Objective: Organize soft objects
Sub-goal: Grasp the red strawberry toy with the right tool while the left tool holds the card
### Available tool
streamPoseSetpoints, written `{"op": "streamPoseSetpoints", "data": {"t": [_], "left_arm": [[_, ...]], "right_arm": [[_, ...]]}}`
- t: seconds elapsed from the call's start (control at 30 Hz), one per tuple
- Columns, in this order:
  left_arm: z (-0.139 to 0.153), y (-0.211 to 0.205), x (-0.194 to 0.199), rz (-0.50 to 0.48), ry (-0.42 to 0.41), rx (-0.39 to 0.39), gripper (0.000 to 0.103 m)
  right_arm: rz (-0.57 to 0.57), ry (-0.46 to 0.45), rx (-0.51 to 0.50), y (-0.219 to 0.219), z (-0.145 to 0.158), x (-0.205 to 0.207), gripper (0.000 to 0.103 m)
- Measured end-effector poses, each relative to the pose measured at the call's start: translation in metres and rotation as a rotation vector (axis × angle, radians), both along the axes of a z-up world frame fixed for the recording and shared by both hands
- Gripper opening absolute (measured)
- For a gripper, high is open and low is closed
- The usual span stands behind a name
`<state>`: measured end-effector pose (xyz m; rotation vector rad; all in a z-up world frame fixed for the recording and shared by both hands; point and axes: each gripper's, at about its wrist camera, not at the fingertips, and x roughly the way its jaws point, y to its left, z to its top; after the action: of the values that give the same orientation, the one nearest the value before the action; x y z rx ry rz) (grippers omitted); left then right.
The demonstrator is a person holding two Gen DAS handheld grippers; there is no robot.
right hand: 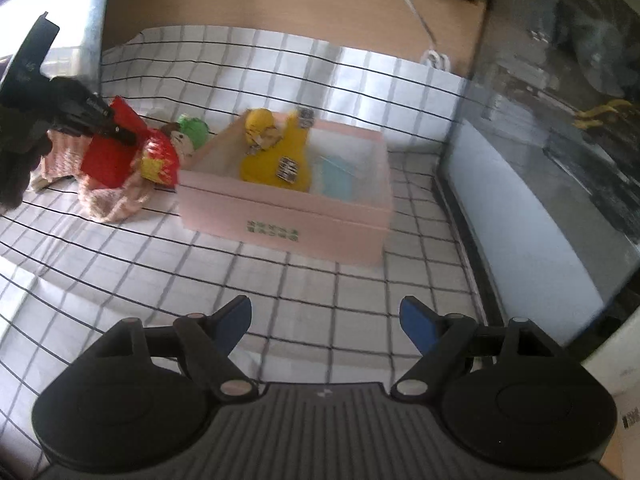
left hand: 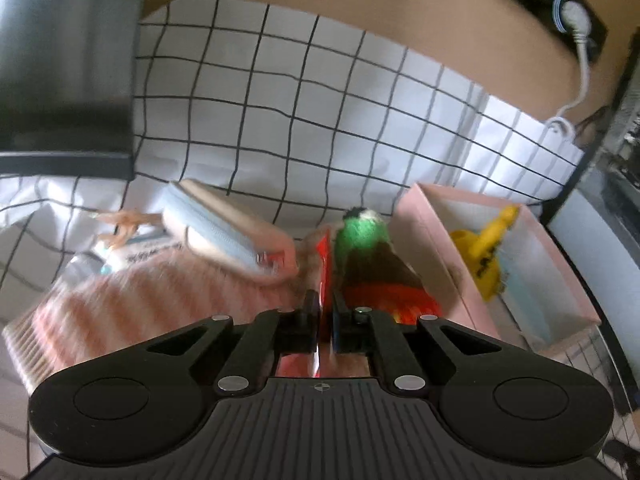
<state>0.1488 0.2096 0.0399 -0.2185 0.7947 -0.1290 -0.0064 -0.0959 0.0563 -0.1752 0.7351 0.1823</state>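
You are getting daylight entering from the upper left, glaring on the checked cloth (right hand: 120, 264) ahead of the right jaws. Motion blur is smearing the striped pink cloth (left hand: 132, 296) left of the left jaws. Fisheye distortion is bending grid lines toward every edge; far corners are reading dim.

Your checked tablecloth (right hand: 280, 280) carries a pink box (right hand: 288, 216); left of the box, a pink striped knit (right hand: 116, 200) lies on it.
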Motion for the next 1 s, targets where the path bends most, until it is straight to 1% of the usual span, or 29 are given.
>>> {"op": "streamPoseSetpoints", "data": {"t": [0.07,0.2,0.3,0.43,0.5,0.53,0.63,0.7,0.73,0.8,0.9,0.97,1.0], "left_arm": [[0.003,0.002,-0.017,-0.005,-0.018,-0.003,0.008],[0.001,0.002,-0.046,-0.014,-0.017,0.01,0.008],[0.007,0.007,-0.06,0.004,-0.027,-0.012,0.008],[0.025,0.012,-0.093,0.013,-0.068,-0.05,0.007],[0.028,0.013,-0.113,0.027,-0.071,-0.078,0.007],[0.029,0.013,-0.125,0.035,-0.071,-0.093,0.007],[0.03,0.011,-0.155,0.061,-0.068,-0.153,0.007],[0.029,0.01,-0.172,0.084,-0.07,-0.192,0.007],[0.028,0.009,-0.181,0.1,-0.073,-0.207,0.007],[0.028,0.005,-0.197,0.126,-0.079,-0.214,0.007],[0.028,0.0,-0.217,0.156,-0.096,-0.185,0.007],[0.028,0.0,-0.227,0.174,-0.106,-0.187,0.008],[0.028,0.0,-0.233,0.186,-0.111,-0.193,0.008]], "right_arm": [[0.047,-0.008,0.016,0.008,0.003,0.007,0.082],[0.131,-0.031,0.032,0.037,0.011,0.026,0.082],[0.213,-0.038,0.068,0.06,0.024,0.04,0.082],[0.328,-0.077,0.063,0.101,0.038,0.067,0.082],[0.369,-0.069,0.065,0.123,0.038,0.088,0.082],[0.376,-0.055,0.068,0.133,0.037,0.1,0.082],[0.383,0.035,0.075,0.165,0.027,0.147,0.082],[0.378,0.078,0.058,0.182,0.017,0.171,0.082],[0.372,0.1,0.034,0.191,0.01,0.183,0.082],[0.358,0.133,-0.02,0.202,-0.003,0.2,0.083],[0.368,0.201,-0.037,0.212,-0.015,0.213,0.084],[0.362,0.25,-0.064,0.218,-0.024,0.217,0.084],[0.358,0.269,-0.068,0.218,-0.027,0.217,0.076]]}}
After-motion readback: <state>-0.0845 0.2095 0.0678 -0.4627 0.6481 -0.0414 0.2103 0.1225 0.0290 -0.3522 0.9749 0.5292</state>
